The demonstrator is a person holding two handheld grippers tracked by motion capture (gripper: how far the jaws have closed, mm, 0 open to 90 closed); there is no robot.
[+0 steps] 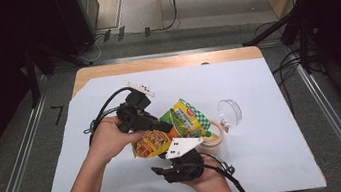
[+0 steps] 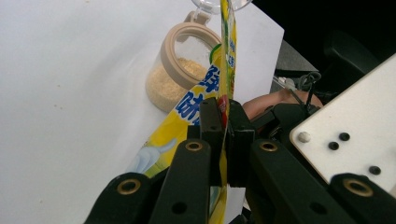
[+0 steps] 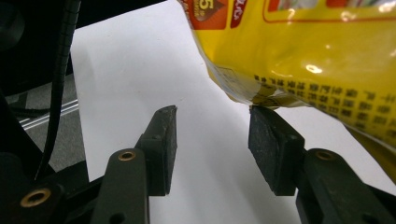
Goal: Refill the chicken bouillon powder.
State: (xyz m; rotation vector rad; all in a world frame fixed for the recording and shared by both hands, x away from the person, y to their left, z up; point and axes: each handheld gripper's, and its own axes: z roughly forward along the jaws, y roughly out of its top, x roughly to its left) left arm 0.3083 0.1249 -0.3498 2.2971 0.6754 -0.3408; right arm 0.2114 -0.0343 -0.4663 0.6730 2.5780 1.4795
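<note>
A yellow and green snack bag (image 1: 182, 120) hangs above the white sheet, held up by its thin edge. My left gripper (image 1: 166, 126) comes in from the left and is shut on that edge; in the left gripper view the pads (image 2: 211, 122) clamp the bag (image 2: 187, 109) flat between them. My right gripper (image 1: 170, 159) sits lower, near the table's front, under its grey plate (image 1: 183, 146). Its jaws (image 3: 212, 122) stand open with nothing between them, and the bag's bottom corner (image 3: 299, 51) hangs just above the right pad (image 3: 273, 149).
An open jar with a beige rim (image 1: 213, 140) stands just right of the bag, partly filled with tan grains (image 2: 173, 81). Its clear lid (image 1: 230, 112) lies behind it. The white sheet (image 1: 119, 174) covers the wooden table (image 1: 104, 71).
</note>
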